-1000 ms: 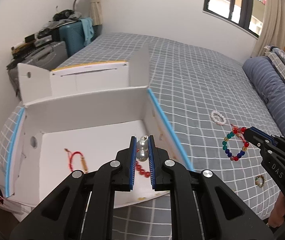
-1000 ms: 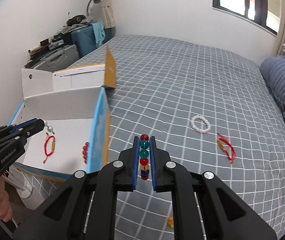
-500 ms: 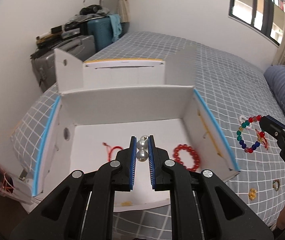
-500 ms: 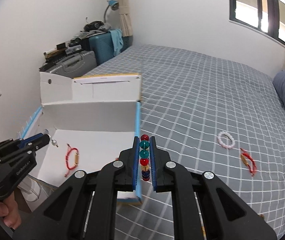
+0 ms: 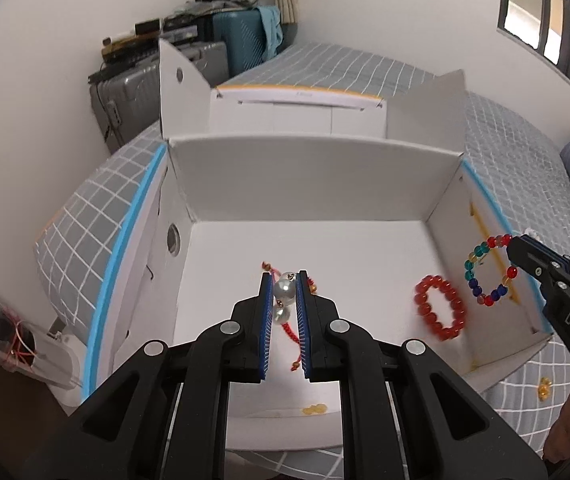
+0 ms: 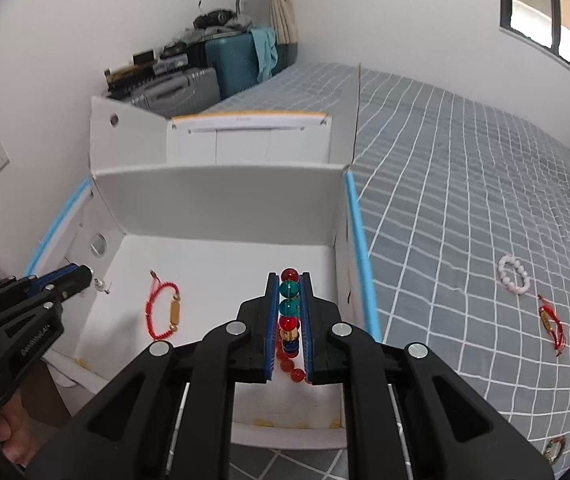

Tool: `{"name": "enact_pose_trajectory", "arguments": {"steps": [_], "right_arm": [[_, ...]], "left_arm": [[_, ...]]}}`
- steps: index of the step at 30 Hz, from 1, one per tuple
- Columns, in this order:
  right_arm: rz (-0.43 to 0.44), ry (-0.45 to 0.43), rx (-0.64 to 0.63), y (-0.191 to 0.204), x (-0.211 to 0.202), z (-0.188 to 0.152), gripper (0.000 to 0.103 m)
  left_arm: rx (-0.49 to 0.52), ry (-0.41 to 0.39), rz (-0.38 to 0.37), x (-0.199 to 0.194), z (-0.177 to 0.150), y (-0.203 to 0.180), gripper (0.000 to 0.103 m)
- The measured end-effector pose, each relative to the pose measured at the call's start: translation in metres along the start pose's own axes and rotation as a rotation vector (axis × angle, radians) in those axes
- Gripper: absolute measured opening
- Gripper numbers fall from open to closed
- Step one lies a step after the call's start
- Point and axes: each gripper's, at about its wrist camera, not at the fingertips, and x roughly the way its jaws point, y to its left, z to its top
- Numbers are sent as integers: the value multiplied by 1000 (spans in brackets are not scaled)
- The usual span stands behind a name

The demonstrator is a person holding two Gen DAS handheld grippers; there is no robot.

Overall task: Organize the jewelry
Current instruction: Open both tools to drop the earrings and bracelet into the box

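A white open box (image 5: 309, 176) (image 6: 221, 196) lies on the grey checked bed. My left gripper (image 5: 285, 280) is shut on a pearl piece (image 5: 284, 289) and holds it above the box floor, over a red cord bracelet (image 5: 287, 326) (image 6: 163, 308). My right gripper (image 6: 289, 280) is shut on a multicoloured bead bracelet (image 6: 289, 304) (image 5: 489, 270) and holds it above the box's right side. A red bead bracelet (image 5: 441, 308) lies on the box floor, partly hidden below the right gripper's fingers (image 6: 291, 366).
On the bed to the right of the box lie a white bead bracelet (image 6: 515, 276), a red cord bracelet (image 6: 551, 320) and small pieces near the front edge (image 6: 555, 448) (image 5: 543, 387). Suitcases (image 6: 205, 72) stand by the wall behind the box.
Both grippers have moved left and forward over the open box, each still holding its piece. The right gripper went from over the bed to above the box's right side.
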Motion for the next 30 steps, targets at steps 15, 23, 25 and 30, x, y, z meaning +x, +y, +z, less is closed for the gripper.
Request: {"name": "enact_pose_trajectory", "arguments": {"steps": [15,23,25,30], "right_arm": [[-14,88,-17,12,38,-16,9],[7,50,0,12,27,-16,42],[1,33,2,12,22,-14,49],[-9,4,14,8,13,-11,67]], "left_arm": [[-2,76,-6,37,-6,8,12],[-6,67,3,31,-7,6,47],[-1,47,16,26,-6,5,54],[-11,15,21,15,-5,6,71]]}}
